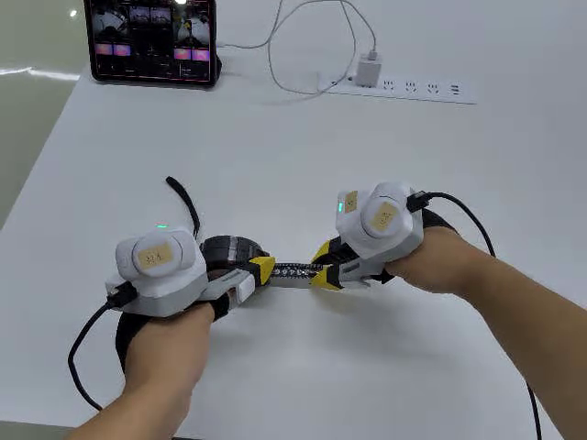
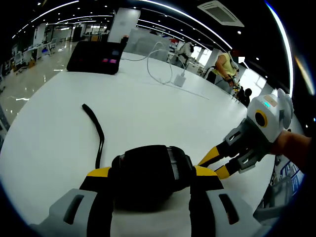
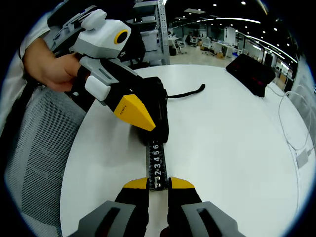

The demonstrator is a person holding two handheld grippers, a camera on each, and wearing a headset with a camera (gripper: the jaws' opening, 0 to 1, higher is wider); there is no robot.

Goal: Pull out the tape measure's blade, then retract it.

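Tape measure (image 2: 150,175) tight between left fingers (image 2: 98,173), blade (image 3: 156,165) (partly out) tight between right fingers (image 3: 136,184).

Black plastic tape measure case (image 3: 158,113); its black blade (image 3: 156,167) carries white numerals. Left gripper (image 2: 150,173) and right gripper (image 3: 158,183): white-grey bodies, yellow-tipped black jaws. Plain white worktop (image 1: 275,165).

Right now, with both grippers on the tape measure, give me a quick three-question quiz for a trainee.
1. True or false: the left gripper is shut on the tape measure.
2. Fill in: the black strap lies loose on the ____.
3. The blade is: A fully retracted; B out a short way, pinched by the right gripper; C bent double.
Key: 1 true; 2 table; 3 B.
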